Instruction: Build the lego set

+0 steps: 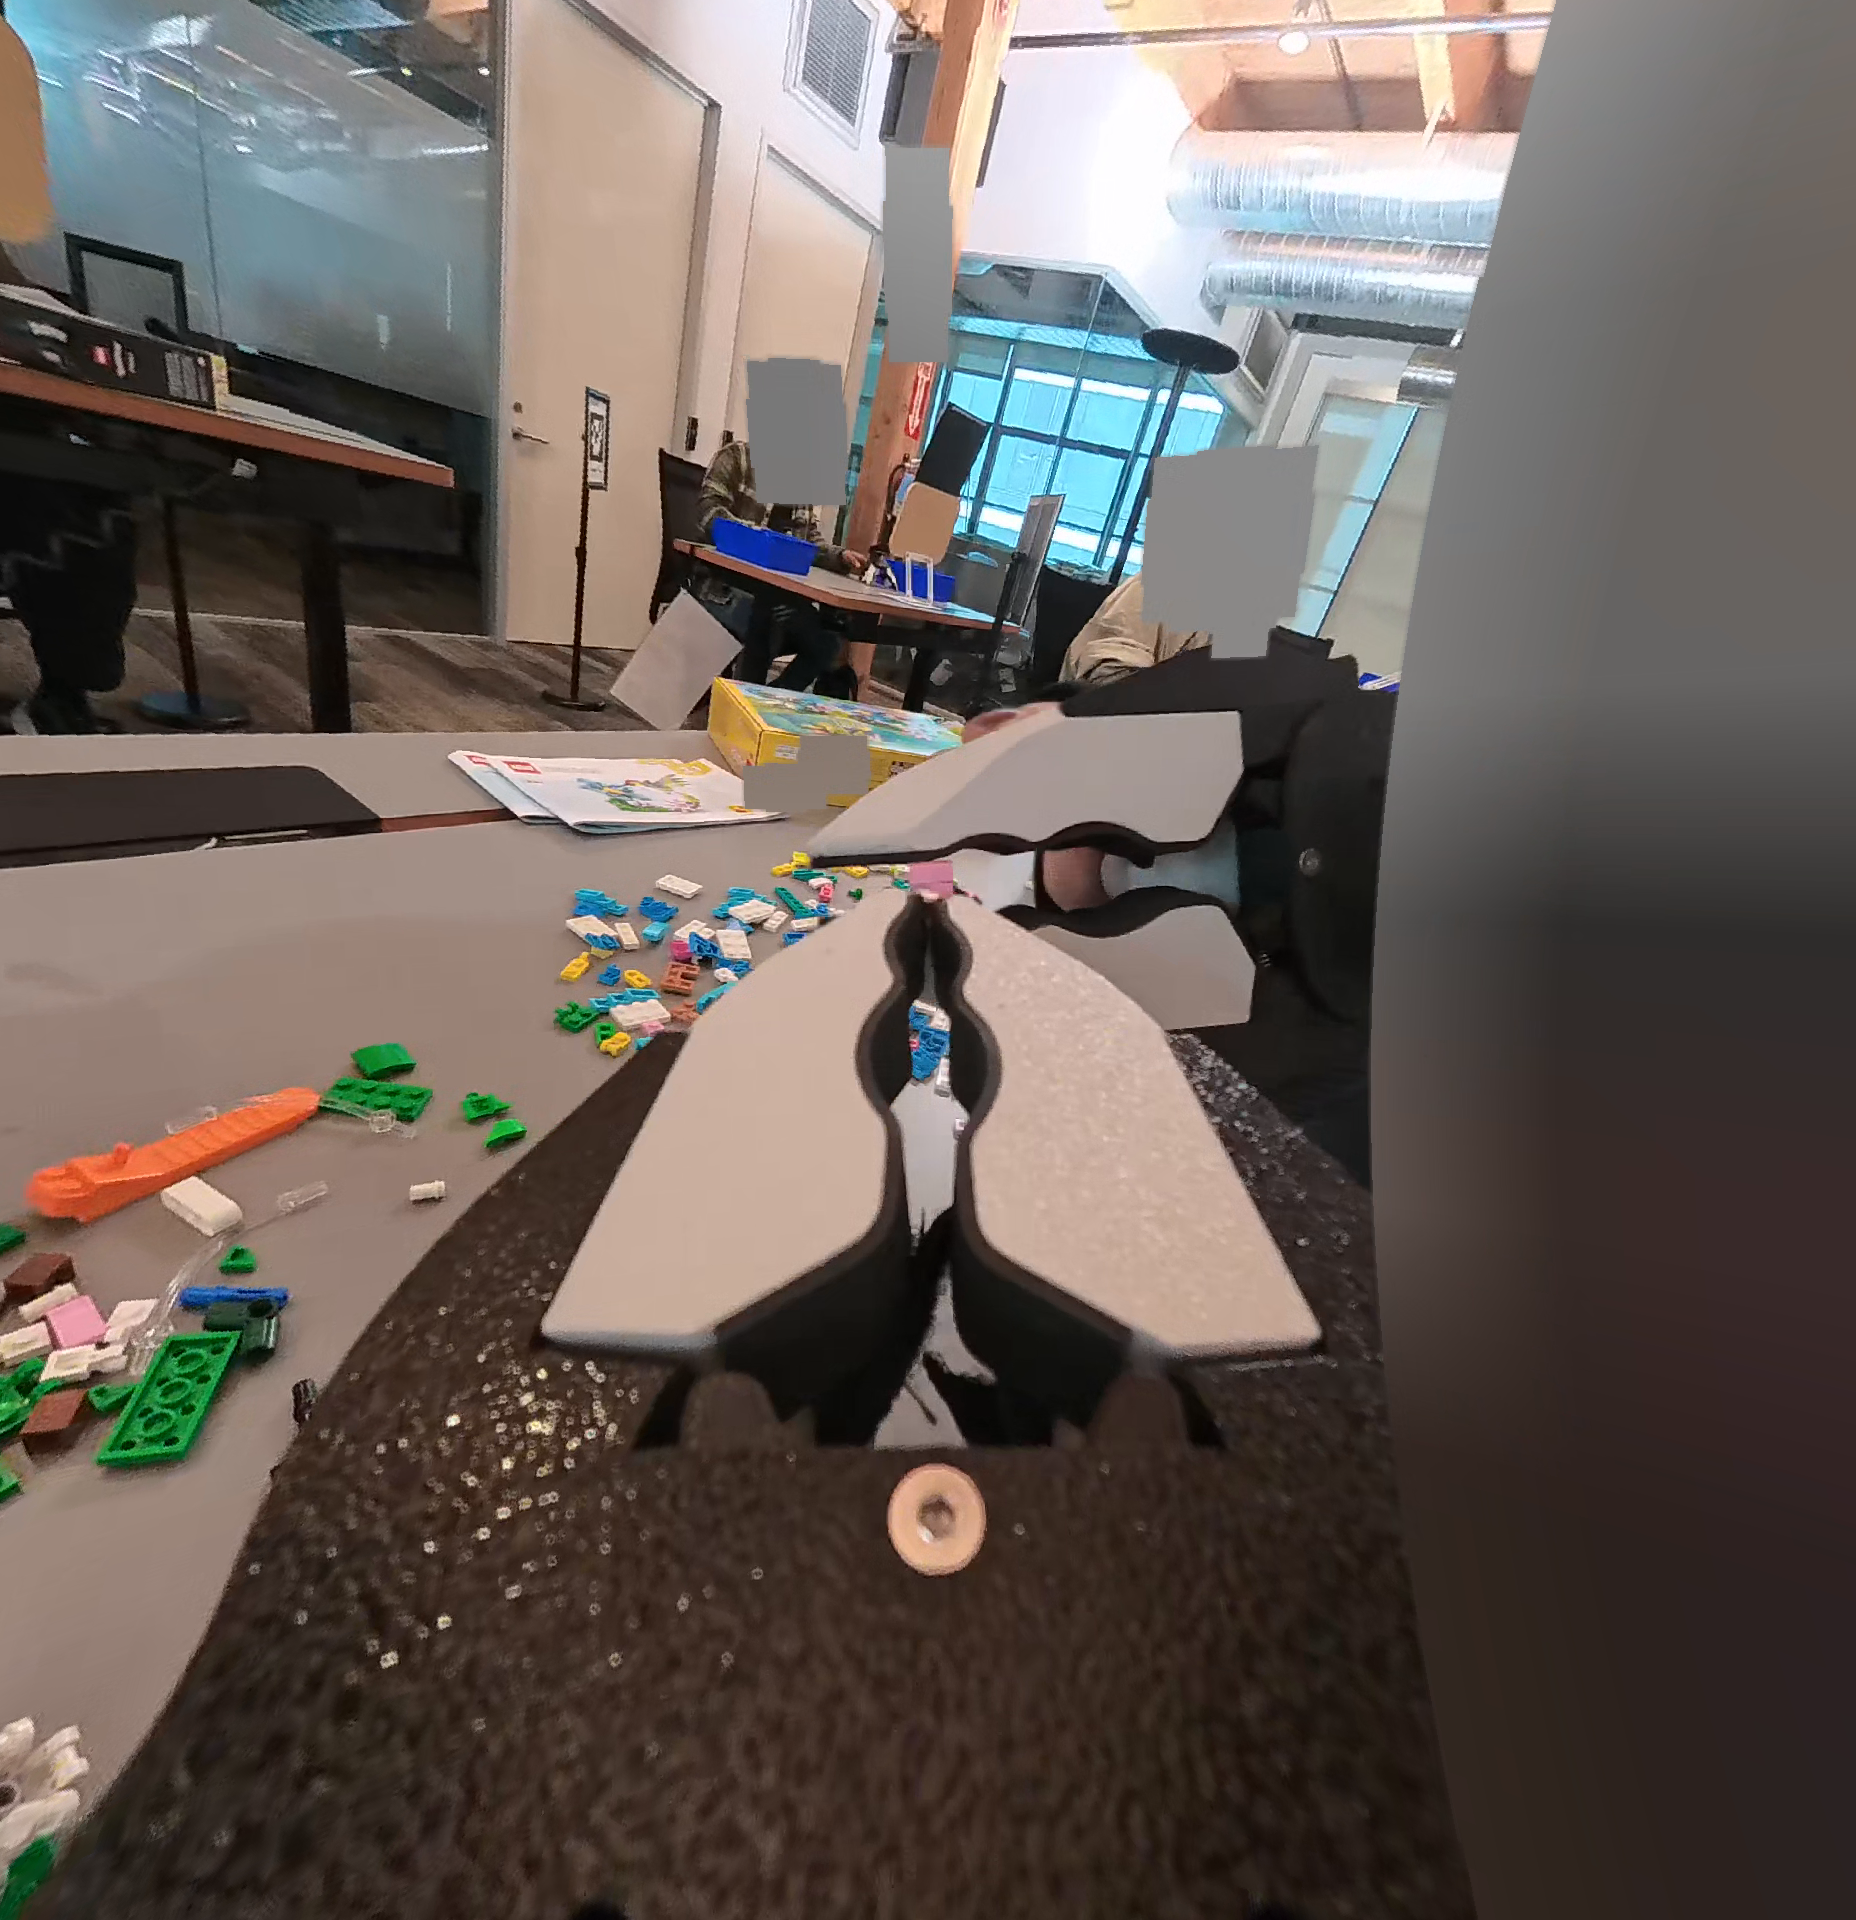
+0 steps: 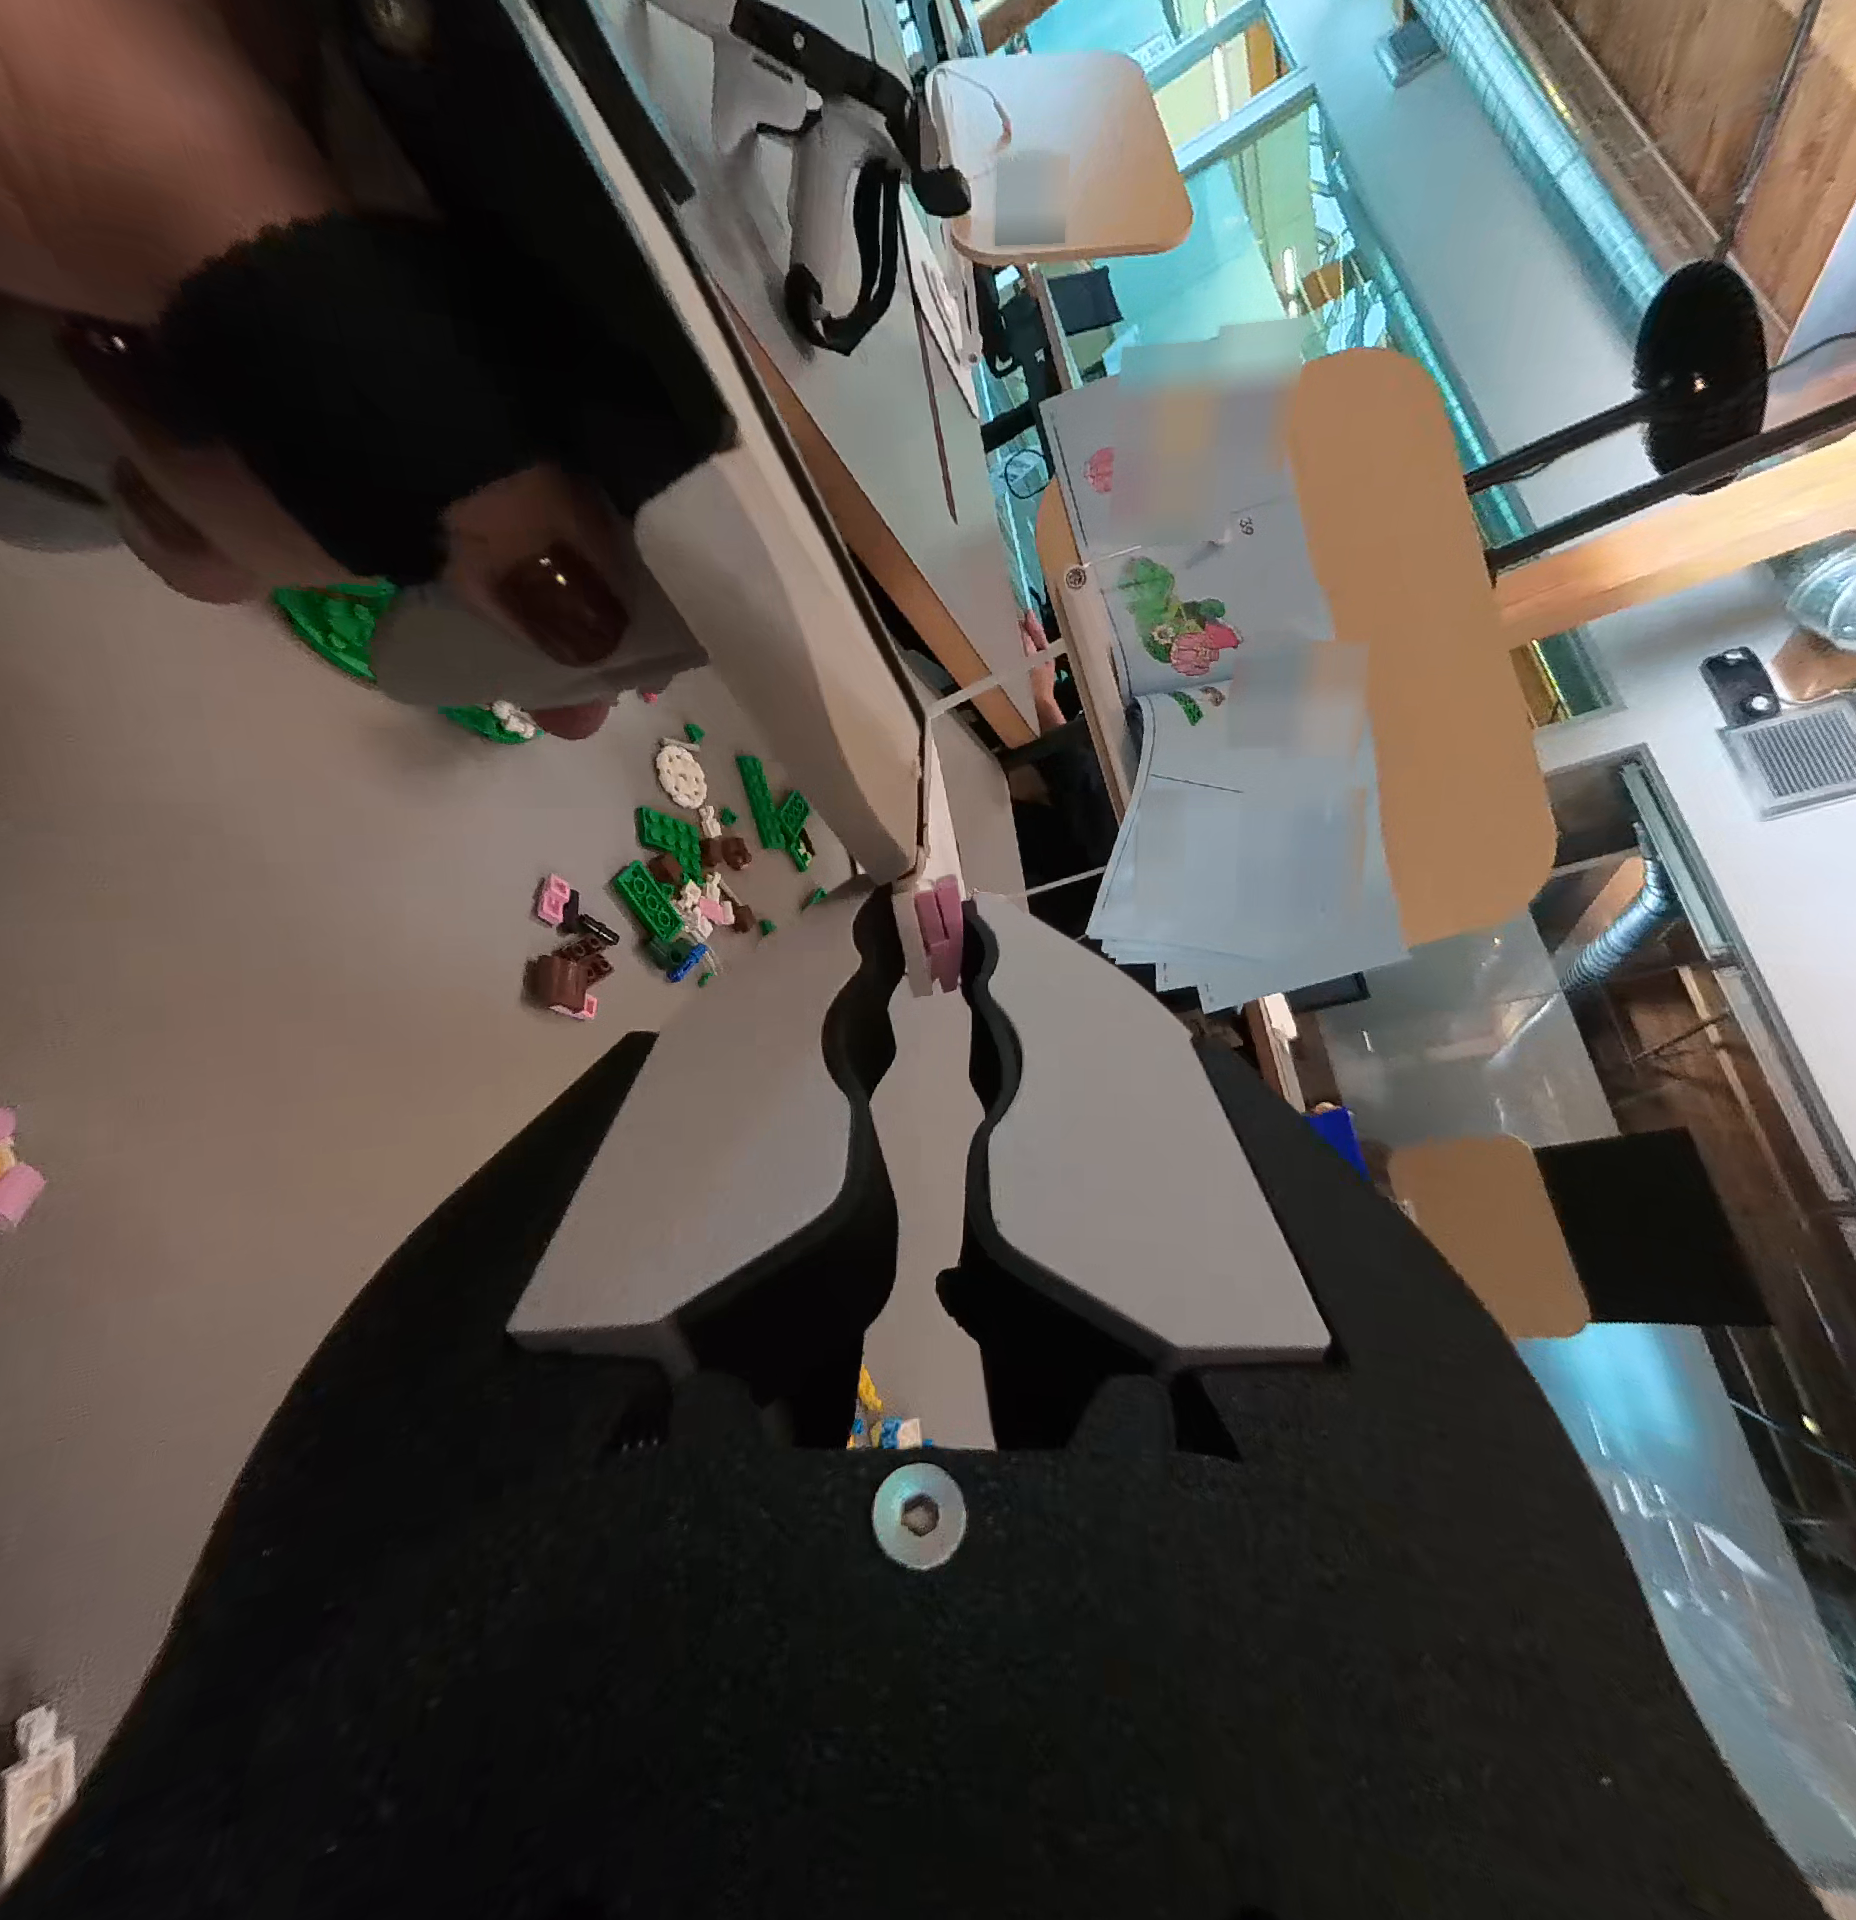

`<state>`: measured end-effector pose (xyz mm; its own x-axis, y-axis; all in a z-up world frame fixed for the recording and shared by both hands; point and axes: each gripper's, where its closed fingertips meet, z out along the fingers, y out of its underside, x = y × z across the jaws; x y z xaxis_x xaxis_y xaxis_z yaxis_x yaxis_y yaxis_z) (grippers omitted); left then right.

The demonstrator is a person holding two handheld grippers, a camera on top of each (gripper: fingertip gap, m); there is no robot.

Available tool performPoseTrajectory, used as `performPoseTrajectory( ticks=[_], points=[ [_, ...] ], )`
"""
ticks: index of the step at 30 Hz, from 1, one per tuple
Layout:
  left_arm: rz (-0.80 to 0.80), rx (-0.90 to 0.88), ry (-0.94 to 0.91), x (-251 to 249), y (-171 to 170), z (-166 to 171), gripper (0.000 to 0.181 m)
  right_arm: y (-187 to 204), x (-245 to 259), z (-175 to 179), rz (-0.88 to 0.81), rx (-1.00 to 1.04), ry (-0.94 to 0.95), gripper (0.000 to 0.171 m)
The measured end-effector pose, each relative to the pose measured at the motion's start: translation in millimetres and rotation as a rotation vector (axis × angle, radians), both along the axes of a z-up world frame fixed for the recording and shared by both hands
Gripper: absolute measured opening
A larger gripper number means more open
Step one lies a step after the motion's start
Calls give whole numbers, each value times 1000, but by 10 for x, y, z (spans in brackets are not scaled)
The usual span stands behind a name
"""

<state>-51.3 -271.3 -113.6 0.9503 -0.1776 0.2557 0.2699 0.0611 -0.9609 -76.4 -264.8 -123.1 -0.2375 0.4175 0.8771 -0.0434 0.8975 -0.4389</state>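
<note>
My left gripper (image 1: 929, 912) is shut, and a small pink lego piece (image 1: 929, 881) sits at its tips, above the grey table (image 1: 228, 987). The right gripper's fingers (image 1: 1059, 790) come in from the right and close around the same piece. In the right wrist view my right gripper (image 2: 929, 902) is shut on a small stack of pink and white plates (image 2: 939, 935). The left gripper's fingers (image 2: 799, 727) reach in from the upper left, and their tip touches the stack. A hand holds that gripper.
An orange brick separator (image 1: 176, 1153), green plates (image 1: 165, 1397) and a pile of blue, white and yellow pieces (image 1: 675, 956) lie on the table. Booklets (image 1: 612, 790) and a yellow box (image 1: 830, 732) lie behind. An open instruction book (image 2: 1215, 727) stands past a green and brown pile (image 2: 675, 894). Less than 4 cm separates the two grippers' tips.
</note>
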Motion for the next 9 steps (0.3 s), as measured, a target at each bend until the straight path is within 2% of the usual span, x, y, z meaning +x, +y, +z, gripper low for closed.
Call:
performPoseTrajectory(
  ticks=[9],
  points=[
    [-109,45,-105,4,-70,90,1,-70,79,97,96,-12,28,16]
  ],
)
